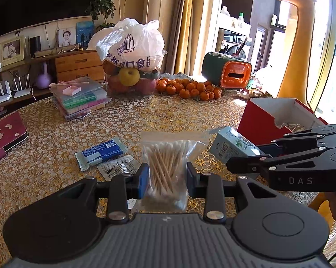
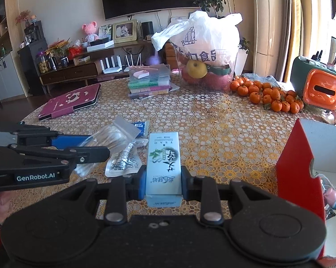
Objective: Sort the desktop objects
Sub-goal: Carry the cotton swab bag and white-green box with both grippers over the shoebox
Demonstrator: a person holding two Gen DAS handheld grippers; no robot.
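Observation:
My left gripper [image 1: 167, 178] is shut on a clear zip bag of cotton swabs [image 1: 168, 156], held upright above the table. That bag [image 2: 109, 137] and the left gripper [image 2: 96, 146] show at the left of the right wrist view. My right gripper [image 2: 163, 182] is shut on a pale blue-white carton box [image 2: 163, 165] with green leaf print, lifted off the table. The same box [image 1: 231, 146] and the right gripper [image 1: 252, 158] appear at the right of the left wrist view. A red open box [image 1: 277, 116] with white inside stands at the right [image 2: 295, 163].
On the patterned tablecloth [image 1: 168, 111] lie a blue-white sachet [image 1: 102, 153] and a silver printed pouch [image 1: 117, 167]. Farther back are a fruit tub under a plastic bag [image 1: 132, 67], a pile of mandarins [image 1: 190, 89], stacked plastic cases [image 1: 78, 98], an orange-green holder [image 1: 228, 70] and a maroon tablet case [image 1: 5, 134].

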